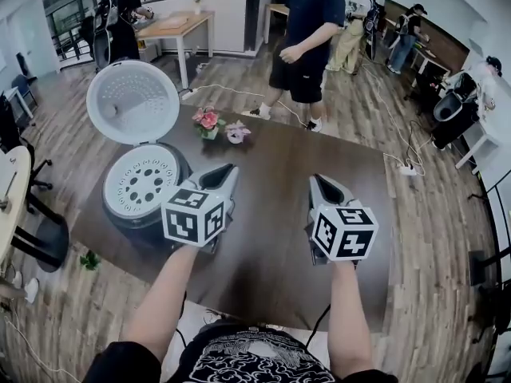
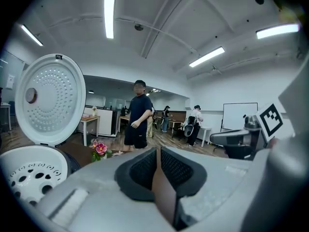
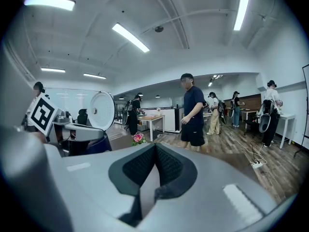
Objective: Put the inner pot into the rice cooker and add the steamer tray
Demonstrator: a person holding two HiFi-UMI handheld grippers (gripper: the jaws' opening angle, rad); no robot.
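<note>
The rice cooker (image 1: 177,166) stands at the table's left with its round white lid (image 1: 133,102) swung up and open. A white steamer tray (image 1: 142,180) with holes sits in its mouth; the inner pot is hidden under it. My left gripper (image 1: 226,171) hovers just right of the cooker, shut and empty. My right gripper (image 1: 320,184) is held further right over the table, also shut and empty. In the left gripper view the lid (image 2: 48,98) and tray (image 2: 29,175) show at left beyond the gripper (image 2: 157,153). The right gripper view has its gripper (image 3: 154,151) low in the middle and the lid (image 3: 102,111) at left.
A small pot of pink flowers (image 1: 207,120) and a pale flower (image 1: 237,132) lie on the dark table (image 1: 271,238) at its far edge. A person (image 1: 307,38) stands just beyond it. A black chair (image 1: 44,238) is at the left, a power strip (image 1: 409,168) on the floor.
</note>
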